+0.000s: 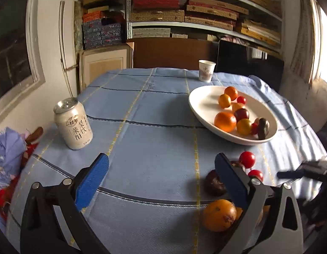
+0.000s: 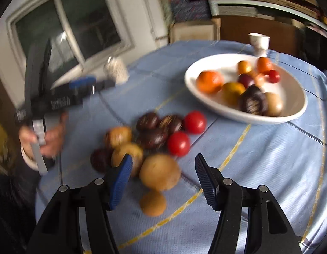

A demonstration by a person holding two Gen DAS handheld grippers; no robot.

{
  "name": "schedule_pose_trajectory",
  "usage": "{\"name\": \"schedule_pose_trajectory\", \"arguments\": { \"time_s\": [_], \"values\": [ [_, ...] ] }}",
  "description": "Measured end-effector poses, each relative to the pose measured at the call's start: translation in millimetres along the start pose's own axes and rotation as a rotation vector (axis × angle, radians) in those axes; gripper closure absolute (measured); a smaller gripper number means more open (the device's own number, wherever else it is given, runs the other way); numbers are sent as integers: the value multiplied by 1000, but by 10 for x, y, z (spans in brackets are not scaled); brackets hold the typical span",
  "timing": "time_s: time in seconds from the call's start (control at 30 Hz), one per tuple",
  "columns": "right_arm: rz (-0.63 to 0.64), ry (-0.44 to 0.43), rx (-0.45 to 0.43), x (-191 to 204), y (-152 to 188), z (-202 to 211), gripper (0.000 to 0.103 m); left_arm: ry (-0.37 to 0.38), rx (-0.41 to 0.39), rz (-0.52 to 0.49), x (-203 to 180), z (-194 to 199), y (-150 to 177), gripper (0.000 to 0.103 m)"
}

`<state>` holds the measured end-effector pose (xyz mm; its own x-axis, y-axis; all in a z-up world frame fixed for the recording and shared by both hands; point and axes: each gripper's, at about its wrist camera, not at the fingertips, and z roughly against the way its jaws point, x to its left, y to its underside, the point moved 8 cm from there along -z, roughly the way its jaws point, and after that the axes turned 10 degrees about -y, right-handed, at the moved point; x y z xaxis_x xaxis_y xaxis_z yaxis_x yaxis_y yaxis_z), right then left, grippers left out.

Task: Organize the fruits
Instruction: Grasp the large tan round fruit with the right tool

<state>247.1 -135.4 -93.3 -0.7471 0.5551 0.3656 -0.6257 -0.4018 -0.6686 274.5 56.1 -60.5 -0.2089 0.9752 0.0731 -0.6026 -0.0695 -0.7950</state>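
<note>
Because the big round brown fruit (image 2: pixel 159 171) lying on the blue checked table (image 2: pixel 258 158) near the white oval bowl (image 2: pixel 294 114) looks firm, light and rolly, the empty, parted jaws of the right gripper (image 2: pixel 163 174) should hug its wide middle softly, while the left gripper (image 1: pixel 162 176) hangs wide apart, holding nothing.

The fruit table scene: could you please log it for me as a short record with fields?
surface: round table under a blue checked cloth
dish: white oval bowl holding oranges, red tomatoes and dark fruits
loose fruit: pile of brown, dark purple and red fruits on the cloth, outside the bowl
other items: white drink can; white paper cup
left gripper: jaws wide, empty
right gripper: jaws apart, empty, above the pile
</note>
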Motion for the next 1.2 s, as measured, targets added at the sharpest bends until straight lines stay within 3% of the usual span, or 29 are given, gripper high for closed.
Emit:
{"name": "schedule_pose_trajectory", "arguments": {
  "time_s": [0.17,0.63,1.2],
  "values": [
    [67,-2,52,137,83,-99,42,64,52,7,-39,-58,58,5],
    [107,82,116,129,189,-199,42,42,50,-40,-135,-50,106,5],
    [95,129,114,109,174,-231,57,35,63,-48,-126,-66,126,5]
  ]
}}
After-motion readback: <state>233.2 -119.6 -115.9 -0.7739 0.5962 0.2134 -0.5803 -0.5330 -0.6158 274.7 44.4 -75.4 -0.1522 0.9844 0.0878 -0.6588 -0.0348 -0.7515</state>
